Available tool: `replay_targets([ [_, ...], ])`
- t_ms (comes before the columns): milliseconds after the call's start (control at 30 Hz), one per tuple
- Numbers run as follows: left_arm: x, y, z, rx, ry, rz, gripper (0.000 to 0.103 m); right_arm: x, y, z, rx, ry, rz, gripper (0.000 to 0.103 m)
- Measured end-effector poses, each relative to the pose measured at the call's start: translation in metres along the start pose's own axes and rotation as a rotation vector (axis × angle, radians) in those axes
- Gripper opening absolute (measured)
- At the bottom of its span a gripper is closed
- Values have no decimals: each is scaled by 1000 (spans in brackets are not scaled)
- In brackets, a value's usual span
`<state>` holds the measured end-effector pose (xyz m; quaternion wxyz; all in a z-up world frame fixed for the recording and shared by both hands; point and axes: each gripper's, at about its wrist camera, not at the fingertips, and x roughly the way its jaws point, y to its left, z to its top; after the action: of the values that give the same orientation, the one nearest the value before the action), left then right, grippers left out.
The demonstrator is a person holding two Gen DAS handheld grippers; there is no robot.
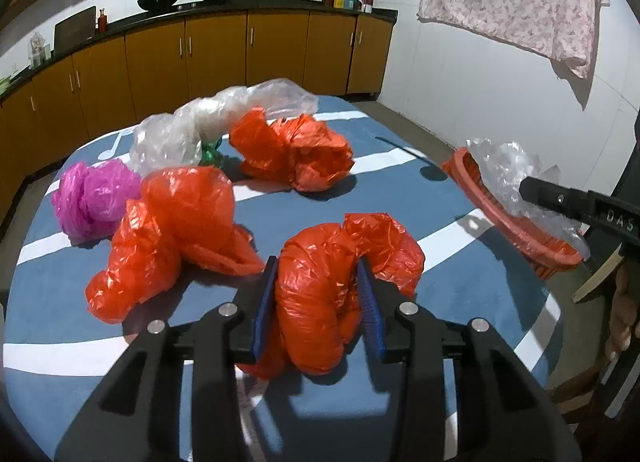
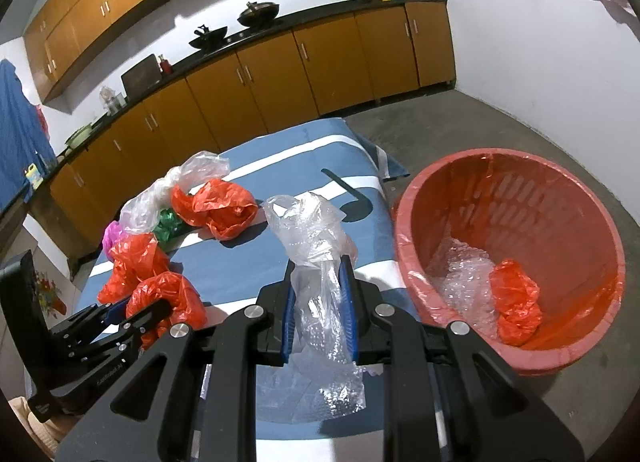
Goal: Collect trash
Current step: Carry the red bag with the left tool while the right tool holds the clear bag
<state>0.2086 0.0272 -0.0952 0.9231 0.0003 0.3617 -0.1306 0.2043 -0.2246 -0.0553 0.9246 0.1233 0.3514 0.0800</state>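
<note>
While right view alone shows basket [image 2: 404, 262] contents | left jaws grip red bag [image 1: 316, 302] | right grip clear bag [image 2: 316, 262]

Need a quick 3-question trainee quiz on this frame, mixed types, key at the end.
1. True or false: the right claw grips a crumpled clear plastic bag.
2. What lies inside the round red slotted plastic basket? A) a red bag and clear plastic B) a pink bag C) nothing
3. Fill in: the left claw is closed on a crumpled ___ plastic bag.

Key: 1 true; 2 A; 3 red
</note>
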Motion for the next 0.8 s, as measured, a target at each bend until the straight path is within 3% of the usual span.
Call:
replay_targets([
  [367, -19, -35, 30, 10, -84, -64, 38, -35, -20, -3, 2, -83, -74, 21],
  [800, -14, -92, 63, 65, -131, -153, 38, -64, -61, -2, 47, -172, -196, 20],
])
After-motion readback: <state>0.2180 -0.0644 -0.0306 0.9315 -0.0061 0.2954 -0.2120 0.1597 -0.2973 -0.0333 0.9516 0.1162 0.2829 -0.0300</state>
